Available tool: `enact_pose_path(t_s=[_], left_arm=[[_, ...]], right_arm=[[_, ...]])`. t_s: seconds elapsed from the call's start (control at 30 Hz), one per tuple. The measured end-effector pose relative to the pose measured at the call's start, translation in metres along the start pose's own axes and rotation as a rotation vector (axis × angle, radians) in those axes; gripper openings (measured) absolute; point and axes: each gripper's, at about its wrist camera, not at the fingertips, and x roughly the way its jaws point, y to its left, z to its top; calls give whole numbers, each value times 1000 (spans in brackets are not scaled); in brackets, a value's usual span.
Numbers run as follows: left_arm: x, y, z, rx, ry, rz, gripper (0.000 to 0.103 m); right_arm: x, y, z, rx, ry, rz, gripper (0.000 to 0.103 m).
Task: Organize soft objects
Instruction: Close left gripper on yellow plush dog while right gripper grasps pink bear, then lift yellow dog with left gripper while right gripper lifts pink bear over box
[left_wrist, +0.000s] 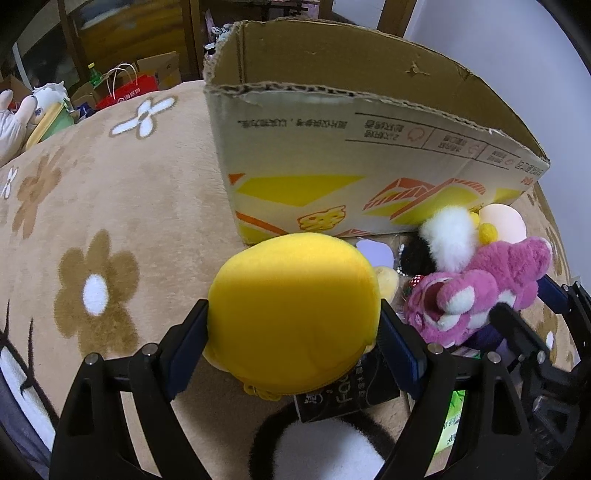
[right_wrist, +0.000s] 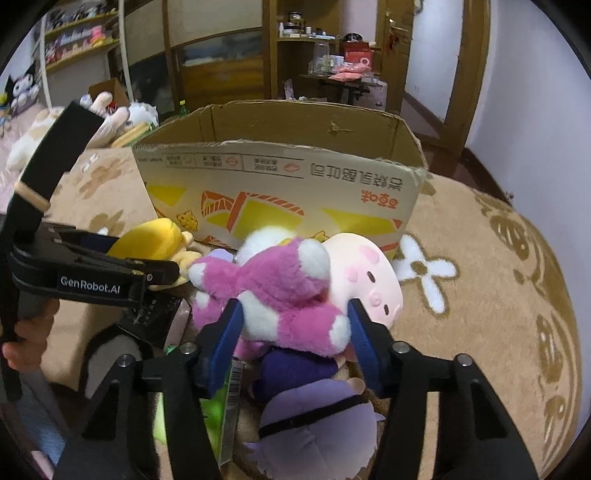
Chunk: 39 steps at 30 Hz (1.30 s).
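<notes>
both grippers loaded, cardboard box (right_wrist: 280, 177) just ahead on flowered rug (left_wrist: 110, 192), open top facing up.

step in hand, by judgement: lift and carry toys over near rim, then drop inside. best done by raising well clear of the ragged front edge before moving forward; one side at a time to avoid tools knocking together, since they sit close. releasing only once over the box mouth.

left gripper (left_wrist: 293, 325) clamped on yellow plush (left_wrist: 291, 310): round, smooth, bulging between the pads, low over rug just before box front.

right gripper (right_wrist: 293, 325) squeezing pink bear (right_wrist: 273, 291): shaggy magenta fur, white paws, lying across pile, touching pale pink pig plush (right_wrist: 369, 280). purple plush (right_wrist: 306, 398) underneath, may snag.
</notes>
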Motion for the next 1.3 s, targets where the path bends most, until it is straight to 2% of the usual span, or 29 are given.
enact_pose_path(t_s=[0.03, 0.17, 0.27, 0.7, 0.9, 1.07, 1.3], left_arm=[[-1, 0, 0, 1, -4, 4, 85], [-9, -1, -4, 6, -37, 36, 85], [-15, 0, -6, -7, -40, 29, 85], [-30, -15, -18, 20, -42, 21, 85], [-31, -12, -16, 12, -43, 20, 85], [-32, -8, -12, -2, -49, 15, 85], [-35, -7, -13, -4, -57, 14, 85]], right_arm=[[0, -3, 0, 10, 0, 7, 51], [-4, -13, 0, 69, -1, 27, 41], [-8, -17, 0, 95, -6, 19, 27], [-4, -26, -3, 154, 22, 33, 29], [-11, -20, -6, 123, 15, 16, 29], [-11, -21, -7, 125, 14, 34, 29], [-14, -18, -5, 105, -5, 29, 18]])
